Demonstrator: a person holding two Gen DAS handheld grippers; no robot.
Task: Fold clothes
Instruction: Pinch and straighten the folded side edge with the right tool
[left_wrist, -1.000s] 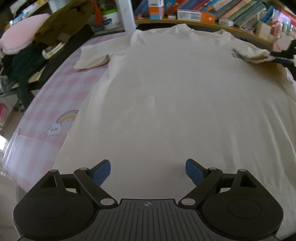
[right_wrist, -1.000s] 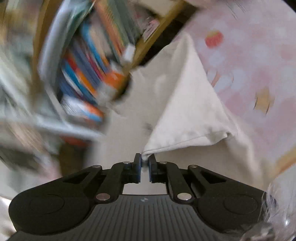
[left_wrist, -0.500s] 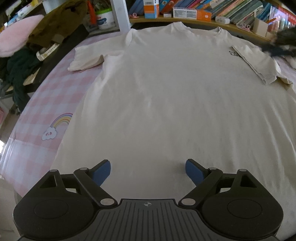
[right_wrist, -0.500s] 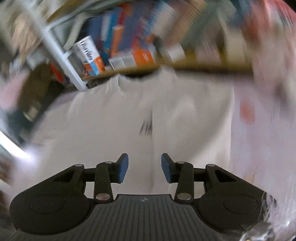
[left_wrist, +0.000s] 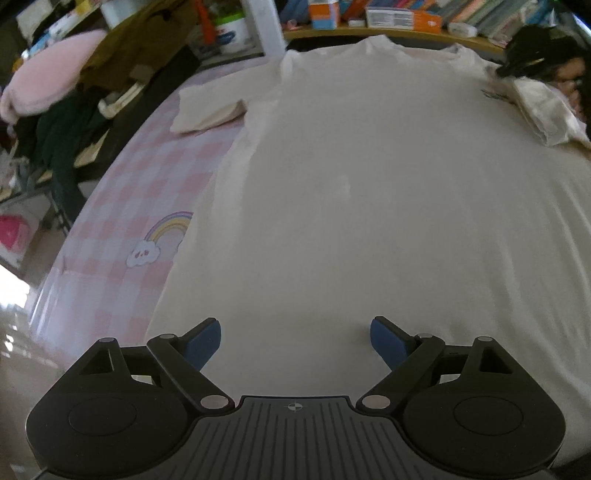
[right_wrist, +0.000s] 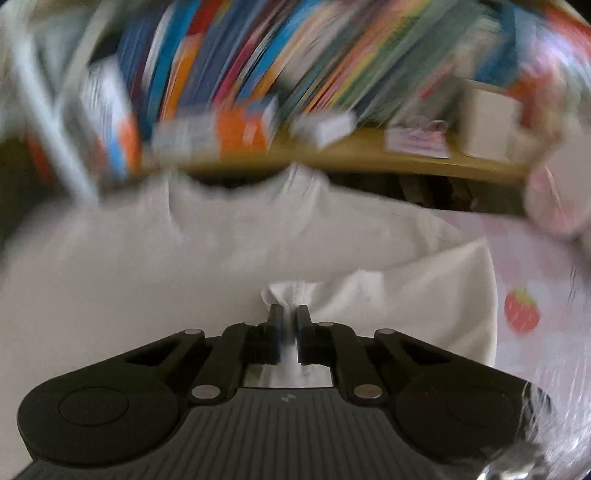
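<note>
We see a cream t-shirt (left_wrist: 369, 177) lying flat on a pink checked sheet (left_wrist: 147, 184); its lower hem is cut off below our left gripper (left_wrist: 295, 338), whose jaws stand wide apart and hold nothing; our right gripper (right_wrist: 289, 314) has its jaws pinched on a bunched sleeve (right_wrist: 406, 295); the books (right_wrist: 295, 55) behind are too blurred to read.

A cream T-shirt (left_wrist: 369, 192) lay spread flat on the bed, collar at the far edge and hem nearest. Its left sleeve (left_wrist: 207, 110) stretched outward on the pink check sheet; its right sleeve (right_wrist: 424, 295) was folded inward, bunched at its near tip.
</note>
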